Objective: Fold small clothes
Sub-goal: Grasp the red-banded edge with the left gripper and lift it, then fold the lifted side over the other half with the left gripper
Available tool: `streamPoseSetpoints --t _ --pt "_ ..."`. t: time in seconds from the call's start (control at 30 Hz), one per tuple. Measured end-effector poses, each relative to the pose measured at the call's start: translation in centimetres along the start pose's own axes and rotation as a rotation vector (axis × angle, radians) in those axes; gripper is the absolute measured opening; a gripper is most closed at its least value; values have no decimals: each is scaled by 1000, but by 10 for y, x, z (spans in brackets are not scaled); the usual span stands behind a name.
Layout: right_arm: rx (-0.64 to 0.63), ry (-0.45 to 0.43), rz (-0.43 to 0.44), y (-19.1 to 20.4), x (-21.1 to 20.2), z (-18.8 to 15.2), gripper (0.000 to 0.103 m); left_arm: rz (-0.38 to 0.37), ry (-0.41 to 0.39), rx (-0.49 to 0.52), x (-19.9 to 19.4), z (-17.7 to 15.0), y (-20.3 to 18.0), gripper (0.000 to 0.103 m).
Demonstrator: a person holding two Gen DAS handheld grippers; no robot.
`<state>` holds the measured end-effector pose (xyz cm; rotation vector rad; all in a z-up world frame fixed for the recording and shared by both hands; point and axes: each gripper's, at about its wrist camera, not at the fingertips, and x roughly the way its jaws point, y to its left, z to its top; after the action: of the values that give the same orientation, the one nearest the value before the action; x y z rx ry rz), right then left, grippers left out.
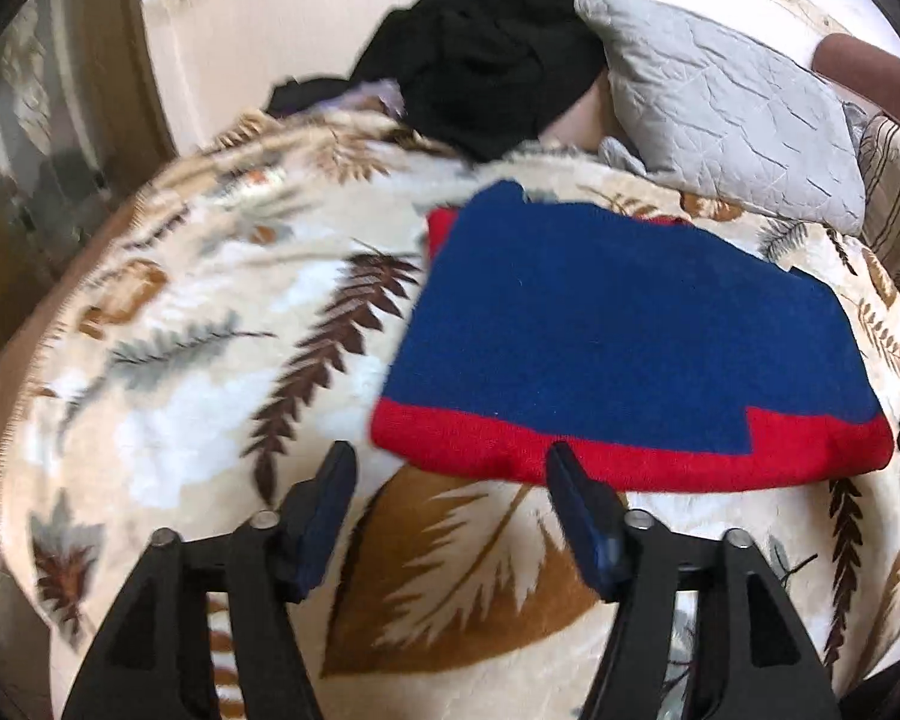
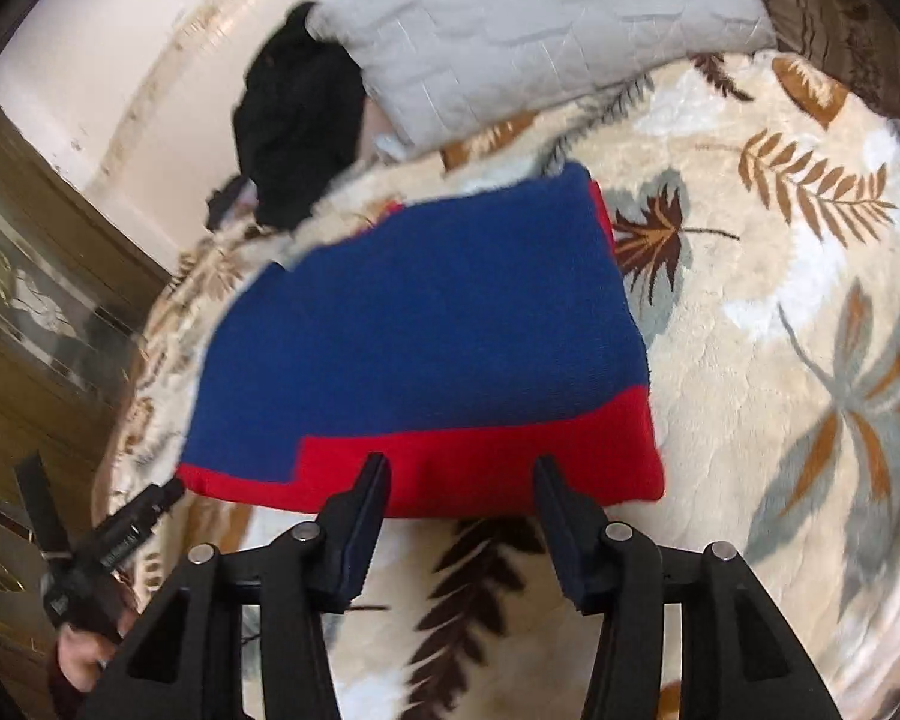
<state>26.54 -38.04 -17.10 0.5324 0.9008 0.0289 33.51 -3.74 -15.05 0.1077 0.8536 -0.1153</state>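
Blue and red sweater (image 1: 618, 336) lies folded on the leaf blanket (image 1: 210, 324); your left tongs (image 1: 450, 516) and right tongs (image 2: 459, 519) gape empty, and snagging its near edge could undo the fold

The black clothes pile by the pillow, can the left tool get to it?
Probably yes. The left tool is open and empty. Only the folded blue and red garment lies flat on the leaf blanket before the black clothes pile, easy to pass over.

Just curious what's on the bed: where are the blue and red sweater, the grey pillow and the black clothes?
Sweater (image 1: 618, 324): left wrist view, blue middle.
Pillow (image 1: 732, 120): left wrist view, quilted face.
Black clothes (image 2: 297, 114): right wrist view, pile's middle.
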Motion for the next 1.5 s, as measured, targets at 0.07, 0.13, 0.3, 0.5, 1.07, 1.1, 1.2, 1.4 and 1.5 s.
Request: streamPoseSetpoints --t 0.07,0.13,0.3,0.5,1.07,1.1,1.2,1.4,1.5 --pt "-16 -38 26 7 -11 -5 59 18 -33 12 -9 -1 -3 71" --pt "-37 -57 48 16 -17 -9 59 44 -73 25 -18 0 -6 71" --pt "-69 -82 76 36 -18 -15 59 76 -124 23 -32 3 -1 81" --pt "-104 -85 87 50 -9 -12 58 74 -116 1 -30 6 4 82" --pt "14 65 137 46 45 -4 57 -342 225 -503 72 33 110 82" --pt "23 62 119 42 47 -3 57 -369 231 -501 77 36 107 82" --pt "52 43 22 28 47 0 57 -434 252 -447 92 48 91 82" --pt "93 3 -45 3 42 6 57 -458 307 -392 127 61 74 80" --pt "91 31 -54 -1 50 6 58 -493 298 -377 132 65 68 73"
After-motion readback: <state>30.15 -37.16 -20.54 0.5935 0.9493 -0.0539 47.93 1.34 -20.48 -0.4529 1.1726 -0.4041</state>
